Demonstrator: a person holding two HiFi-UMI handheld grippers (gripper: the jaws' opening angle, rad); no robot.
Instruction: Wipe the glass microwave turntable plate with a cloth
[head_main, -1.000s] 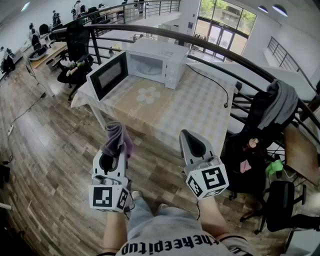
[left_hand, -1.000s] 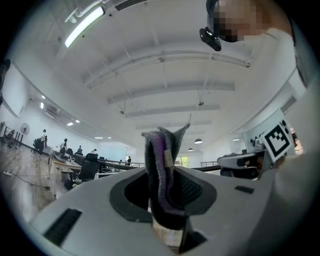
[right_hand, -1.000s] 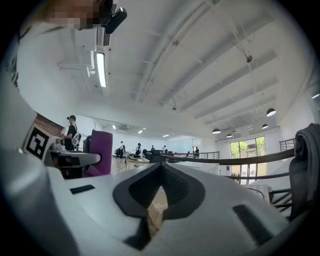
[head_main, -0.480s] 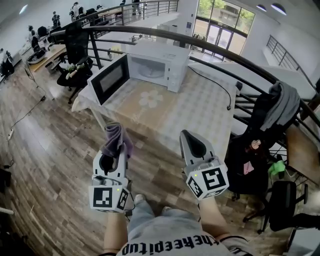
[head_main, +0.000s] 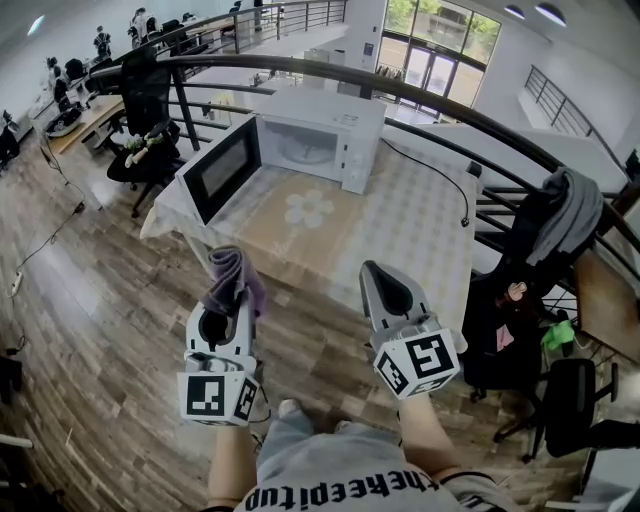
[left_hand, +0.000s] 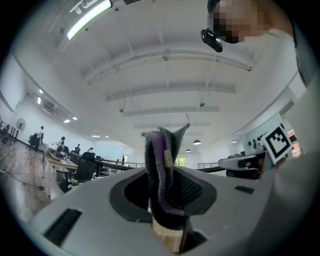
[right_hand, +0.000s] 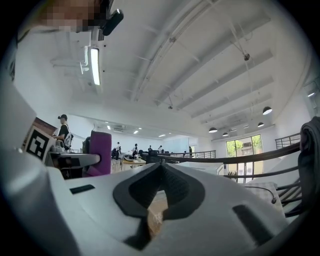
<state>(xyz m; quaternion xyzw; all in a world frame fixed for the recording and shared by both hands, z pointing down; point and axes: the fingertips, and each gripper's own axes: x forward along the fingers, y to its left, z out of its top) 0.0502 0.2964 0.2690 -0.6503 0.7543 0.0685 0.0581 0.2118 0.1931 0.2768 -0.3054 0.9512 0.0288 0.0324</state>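
Head view: left gripper (head_main: 231, 298) pinches the cloth (head_main: 233, 272), right gripper (head_main: 386, 282) closed and empty; best walk up to the open microwave (head_main: 325, 132) before reaching in.

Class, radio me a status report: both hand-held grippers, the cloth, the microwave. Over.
Left hand-held gripper shut on cloth. Right hand-held gripper shut, empty. Microwave on table ahead, door open; plate not discernible. Only floor between.
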